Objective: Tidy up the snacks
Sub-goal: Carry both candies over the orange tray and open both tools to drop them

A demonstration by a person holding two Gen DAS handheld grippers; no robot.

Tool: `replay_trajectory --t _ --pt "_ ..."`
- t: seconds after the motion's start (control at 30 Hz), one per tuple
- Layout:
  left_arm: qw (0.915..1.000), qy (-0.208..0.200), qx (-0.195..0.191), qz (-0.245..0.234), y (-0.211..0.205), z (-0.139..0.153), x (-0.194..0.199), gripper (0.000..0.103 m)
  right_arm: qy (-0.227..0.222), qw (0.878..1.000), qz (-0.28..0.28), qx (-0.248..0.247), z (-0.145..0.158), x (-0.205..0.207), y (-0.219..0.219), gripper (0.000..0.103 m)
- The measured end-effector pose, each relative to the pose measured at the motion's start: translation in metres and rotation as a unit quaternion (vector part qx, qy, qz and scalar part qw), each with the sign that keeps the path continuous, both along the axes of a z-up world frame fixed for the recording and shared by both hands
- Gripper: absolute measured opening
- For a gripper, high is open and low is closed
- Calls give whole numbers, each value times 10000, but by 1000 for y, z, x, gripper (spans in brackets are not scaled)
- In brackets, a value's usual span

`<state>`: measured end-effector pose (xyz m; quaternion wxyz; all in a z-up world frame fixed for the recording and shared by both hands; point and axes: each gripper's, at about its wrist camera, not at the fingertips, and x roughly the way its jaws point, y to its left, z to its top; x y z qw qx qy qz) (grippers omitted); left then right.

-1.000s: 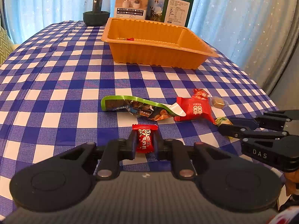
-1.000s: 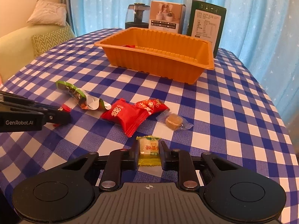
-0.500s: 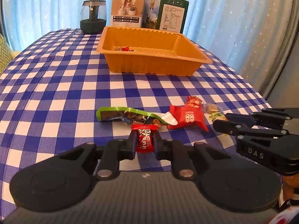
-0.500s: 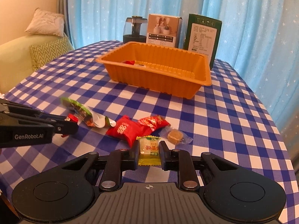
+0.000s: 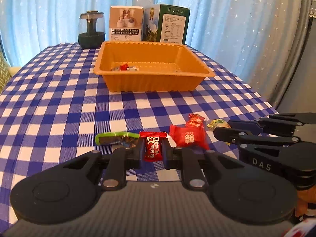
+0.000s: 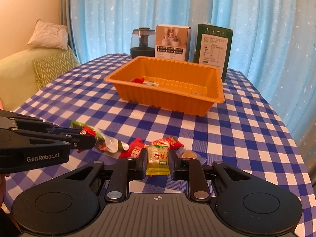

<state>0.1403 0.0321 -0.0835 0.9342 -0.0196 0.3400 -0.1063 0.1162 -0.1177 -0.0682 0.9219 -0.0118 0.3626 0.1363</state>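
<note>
1. left wrist view: the left gripper (image 5: 153, 151) is clamped on a small red candy (image 5: 153, 147), held above the checked tablecloth (image 5: 59, 102). a green packet (image 5: 112, 137) and a red pouch (image 5: 188, 138) lie just beyond; the orange tray (image 5: 152, 83) sits farther back.
2. right wrist view: the right gripper (image 6: 157, 162) pinches a yellow candy (image 6: 157, 159). the tray (image 6: 167, 96), well ahead, holds a few sweets (image 6: 144, 81).

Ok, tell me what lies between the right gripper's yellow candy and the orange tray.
Right wrist view: past the yellow candy lie a small red candy, then bare checked cloth up to the orange tray.
</note>
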Motion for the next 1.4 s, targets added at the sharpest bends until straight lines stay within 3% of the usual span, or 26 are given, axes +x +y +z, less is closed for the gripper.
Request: replay_trajectory --t 0.57,1.4 --pt "9991 -267 335 -49 -6 37 33 16 -293 9989 -179 317 33 34 -11 22" --pt "9971 -732 198 -58 0 76 114 16 -629 9948 -430 672 63 122 -27 22"
